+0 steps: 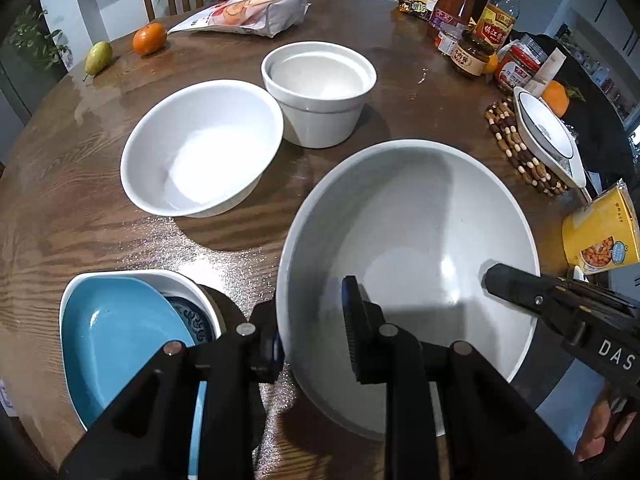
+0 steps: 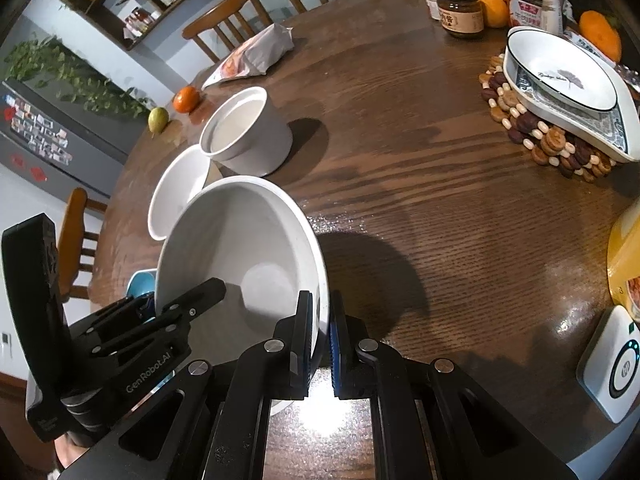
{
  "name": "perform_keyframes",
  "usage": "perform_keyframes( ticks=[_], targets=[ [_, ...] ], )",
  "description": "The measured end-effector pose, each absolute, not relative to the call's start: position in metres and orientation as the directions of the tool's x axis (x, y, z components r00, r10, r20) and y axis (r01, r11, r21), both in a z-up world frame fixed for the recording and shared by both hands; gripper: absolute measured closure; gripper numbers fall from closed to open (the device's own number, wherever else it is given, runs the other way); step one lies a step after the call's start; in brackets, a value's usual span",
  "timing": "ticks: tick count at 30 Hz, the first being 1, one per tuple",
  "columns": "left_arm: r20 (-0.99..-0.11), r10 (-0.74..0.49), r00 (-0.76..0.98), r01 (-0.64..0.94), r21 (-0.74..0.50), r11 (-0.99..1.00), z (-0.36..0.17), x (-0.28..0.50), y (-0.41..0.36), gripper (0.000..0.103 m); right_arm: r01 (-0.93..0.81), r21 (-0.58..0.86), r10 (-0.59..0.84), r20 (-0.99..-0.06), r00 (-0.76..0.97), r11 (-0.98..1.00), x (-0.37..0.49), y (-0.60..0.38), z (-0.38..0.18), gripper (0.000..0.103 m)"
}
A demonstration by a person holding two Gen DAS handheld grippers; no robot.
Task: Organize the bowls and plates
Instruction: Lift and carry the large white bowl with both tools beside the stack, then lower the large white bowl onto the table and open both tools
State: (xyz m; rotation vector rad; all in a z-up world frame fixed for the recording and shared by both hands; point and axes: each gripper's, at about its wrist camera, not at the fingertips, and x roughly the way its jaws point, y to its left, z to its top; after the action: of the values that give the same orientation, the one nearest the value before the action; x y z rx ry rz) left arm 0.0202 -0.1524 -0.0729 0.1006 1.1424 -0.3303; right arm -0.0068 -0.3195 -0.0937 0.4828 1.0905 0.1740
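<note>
A large white bowl (image 1: 420,240) (image 2: 240,248) sits tilted low over the wooden table, between both grippers. My right gripper (image 2: 321,300) is shut on the bowl's near rim, one pad inside and one outside; its tip (image 1: 504,276) shows at the bowl's right edge. My left gripper (image 1: 312,304) straddles the opposite rim. The outer pad lies by the wall, and the inner finger (image 2: 208,292) stands off the rim with a visible gap. Behind stand a second white bowl (image 1: 200,148) (image 2: 176,192) and a deep white bowl (image 1: 320,92) (image 2: 244,132). A blue plate (image 1: 116,332) lies in a white dish.
Stacked white dishes (image 1: 544,136) (image 2: 560,84) rest on a bead trivet at the right. Jars and bottles (image 1: 472,52), a snack bag (image 1: 248,12), an orange (image 1: 149,38) and a pear line the far edge. A yellow packet (image 1: 600,236) and a white device (image 2: 616,364) lie at the right.
</note>
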Motion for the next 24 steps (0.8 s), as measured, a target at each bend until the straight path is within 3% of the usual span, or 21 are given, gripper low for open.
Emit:
perform_keyframes(
  ticks=[24],
  targets=[
    [-0.919, -0.183, 0.348, 0.308, -0.072, 0.949, -0.086, 0.030, -0.160, 0.078, 0.090, 0.401, 0.321, -0.833, 0.451, 0.912, 0.003, -0.317, -0.100, 0.094]
  ],
)
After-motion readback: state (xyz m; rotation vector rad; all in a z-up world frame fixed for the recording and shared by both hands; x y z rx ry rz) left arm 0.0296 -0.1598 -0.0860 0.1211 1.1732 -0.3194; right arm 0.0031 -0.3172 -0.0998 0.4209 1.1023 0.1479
